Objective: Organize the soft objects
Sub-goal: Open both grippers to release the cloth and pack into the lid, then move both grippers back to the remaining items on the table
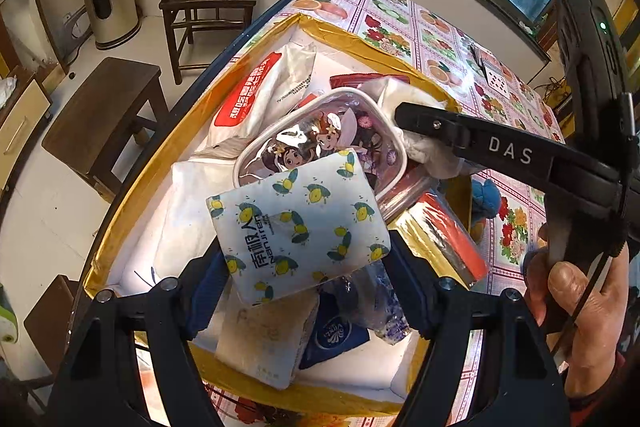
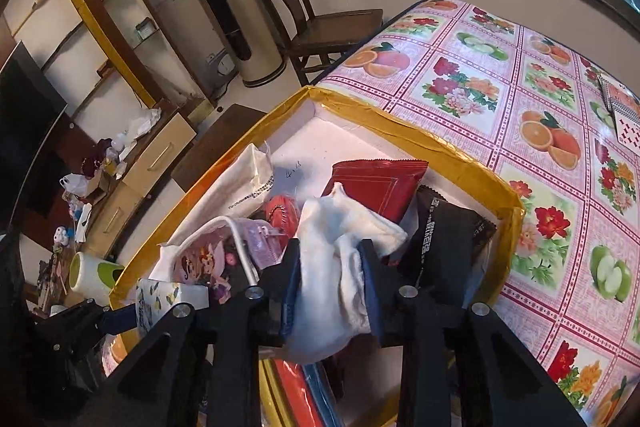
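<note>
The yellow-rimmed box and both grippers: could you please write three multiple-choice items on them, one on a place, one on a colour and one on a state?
1. Where is the tissue pack with the lemon print?
A. Flat on the tablecloth
B. Between the left gripper's fingers, above the box
C. On the chair

2. What colour is the box rim?
A. Yellow
B. Green
C. Black

3. What is the right gripper doing?
A. Open and empty
B. Shut on a red packet
C. Shut on a white cloth

Key: 1 B, the left gripper pinches the pack over the box's contents. 2 A, yellow tape runs along the rim in both views. 3 C, the white cloth is bunched between its fingers.
</note>
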A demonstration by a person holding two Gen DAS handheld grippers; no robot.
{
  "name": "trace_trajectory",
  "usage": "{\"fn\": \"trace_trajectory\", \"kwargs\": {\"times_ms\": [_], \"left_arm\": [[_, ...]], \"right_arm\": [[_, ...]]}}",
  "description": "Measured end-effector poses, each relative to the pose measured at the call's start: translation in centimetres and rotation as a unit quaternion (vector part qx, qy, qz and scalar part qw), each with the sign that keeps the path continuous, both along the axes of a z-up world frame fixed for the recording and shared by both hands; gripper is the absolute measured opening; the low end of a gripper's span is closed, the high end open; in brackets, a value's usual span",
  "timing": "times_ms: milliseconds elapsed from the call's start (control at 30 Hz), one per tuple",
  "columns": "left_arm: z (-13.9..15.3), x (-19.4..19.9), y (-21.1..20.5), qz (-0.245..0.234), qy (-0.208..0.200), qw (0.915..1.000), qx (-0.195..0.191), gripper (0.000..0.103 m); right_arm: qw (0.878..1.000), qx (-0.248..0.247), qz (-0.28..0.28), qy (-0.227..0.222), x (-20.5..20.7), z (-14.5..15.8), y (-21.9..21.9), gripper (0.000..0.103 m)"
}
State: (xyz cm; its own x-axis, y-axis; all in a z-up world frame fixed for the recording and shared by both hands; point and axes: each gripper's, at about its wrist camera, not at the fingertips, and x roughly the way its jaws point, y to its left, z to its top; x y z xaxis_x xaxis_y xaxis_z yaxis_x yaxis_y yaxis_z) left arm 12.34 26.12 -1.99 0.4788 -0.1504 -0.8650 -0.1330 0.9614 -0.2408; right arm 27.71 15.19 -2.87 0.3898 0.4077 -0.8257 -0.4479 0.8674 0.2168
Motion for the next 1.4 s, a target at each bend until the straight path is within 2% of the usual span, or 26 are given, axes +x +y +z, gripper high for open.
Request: {"fn": "trace_trajectory", "kwargs": {"times_ms": [100,200,300,467,667,833,1000,1100,1200,1400], "left_arm": [[-0.1,0.0,0.4,0.001,-0.002,0.9999,-0.014,0.076],[0.3,-0.3,0.8,0.011,-0.009,0.9998,-0.015,0.077],[1.3,-1.1,0.8,0.025,-0.028,0.9993,-0.002,0.078],[2.9,-2.3,0.4,0.033,-0.044,0.9984,-0.012,0.083],[4.8,-3.4,-3.0,-0.006,-0.052,0.9981,-0.034,0.083],[5.3,-2.8,-7.6,-0.05,-0.045,0.9967,-0.045,0.083],[4.4,-0.8,-12.5,-0.093,-0.021,0.9939,-0.055,0.083],[3.6,0.5,-15.0,-0.111,-0.006,0.9927,-0.046,0.083],[3.0,1.5,-16.9,-0.12,0.004,0.9923,-0.031,0.083],[1.9,3.2,-19.4,-0.142,0.02,0.989,-0.037,0.083]], "right_arm": [[1.0,0.022,0.0,-0.007,-0.5,0.5,-0.7,0.05],[0.998,0.055,0.007,-0.025,-1.6,2.4,-1.8,0.061],[0.996,0.088,0.006,-0.035,-2.9,4.0,-3.3,0.063],[0.992,0.122,0.007,-0.03,-5.5,5.7,-6.1,0.066],[0.991,0.12,-0.003,-0.062,-10.4,8.3,-12.5,0.079],[0.988,0.129,-0.041,-0.068,-13.0,9.1,-19.3,0.08],[0.988,0.111,-0.079,-0.078,-15.1,9.1,-25.4,0.08],[0.986,0.108,-0.102,-0.076,-15.7,8.7,-28.7,0.08],[0.983,0.107,-0.125,-0.076,-15.9,8.1,-31.6,0.081],[0.98,0.112,-0.153,-0.06,-15.9,6.3,-35.3,0.081]]}}
